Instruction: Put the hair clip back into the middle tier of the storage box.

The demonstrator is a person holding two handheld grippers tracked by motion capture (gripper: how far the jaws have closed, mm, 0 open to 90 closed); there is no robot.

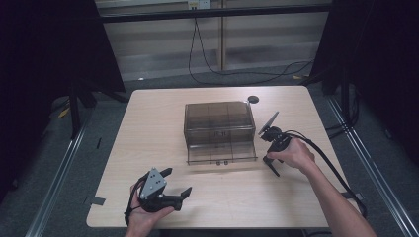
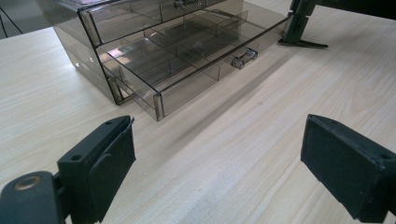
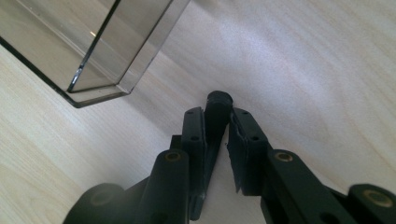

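A smoky clear drawer box point(image 1: 220, 118) stands mid-table, its bottom drawer point(image 1: 222, 154) pulled out toward me. In the left gripper view the drawer point(image 2: 187, 51) has several bare compartments and a clear knob point(image 2: 243, 57). My left gripper point(image 1: 178, 180) rests near the table's front left, open with nothing between its pads point(image 2: 217, 158). My right gripper point(image 1: 272, 167) points down at the table just right of the drawer's front corner. In the right gripper view its jaws point(image 3: 218, 116) are shut on a small black piece point(image 3: 217, 100) with a rounded end, beside the drawer's corner point(image 3: 107, 56).
A small black disc point(image 1: 253, 99) lies on the table behind the box. The right gripper's cable point(image 1: 331, 165) trails off the right edge. Bare wood lies between the two grippers in front of the drawer. Dark curtains and floor rails flank the table.
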